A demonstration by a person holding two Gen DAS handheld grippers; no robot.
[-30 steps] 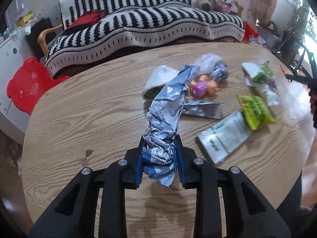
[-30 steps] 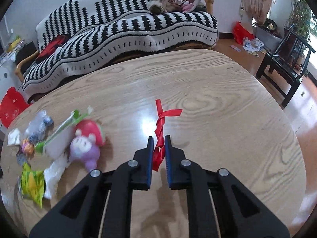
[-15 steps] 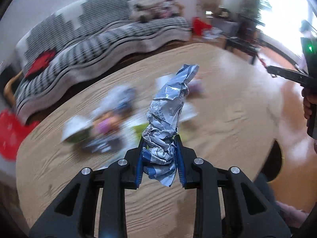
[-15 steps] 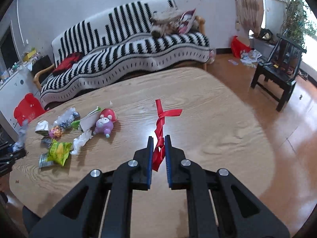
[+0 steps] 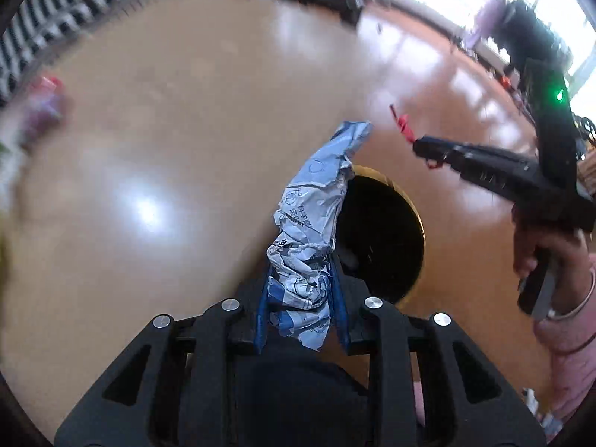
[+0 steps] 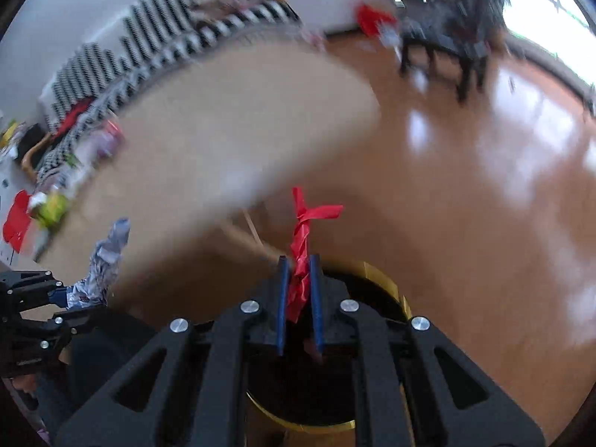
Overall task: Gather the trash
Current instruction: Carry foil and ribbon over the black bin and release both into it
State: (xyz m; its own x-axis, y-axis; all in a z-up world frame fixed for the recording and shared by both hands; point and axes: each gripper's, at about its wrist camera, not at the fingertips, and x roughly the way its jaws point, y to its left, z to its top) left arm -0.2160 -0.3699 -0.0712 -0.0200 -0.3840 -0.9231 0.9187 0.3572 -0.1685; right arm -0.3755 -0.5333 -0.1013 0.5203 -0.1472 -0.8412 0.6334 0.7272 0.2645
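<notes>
My left gripper (image 5: 301, 283) is shut on a crumpled silver and blue foil wrapper (image 5: 316, 216) and holds it over the table edge, beside a black trash bin with a gold rim (image 5: 413, 208) on the floor. My right gripper (image 6: 298, 272) is shut on a red ribbon (image 6: 303, 231) and hangs right above the same bin (image 6: 387, 279). The right gripper with the ribbon (image 5: 404, 128) also shows in the left wrist view. The left gripper with the wrapper (image 6: 100, 264) shows at the left of the right wrist view.
The round wooden table (image 5: 167, 130) carries blurred leftover trash and a toy at its far left (image 6: 52, 201). A striped sofa (image 6: 156, 37) stands behind it. A dark chair (image 6: 447, 48) stands on the shiny wooden floor (image 6: 484, 186).
Both grippers have swung away from the table top to the right and down toward the bin on the floor, each still holding its item. The views are blurred by the motion.
</notes>
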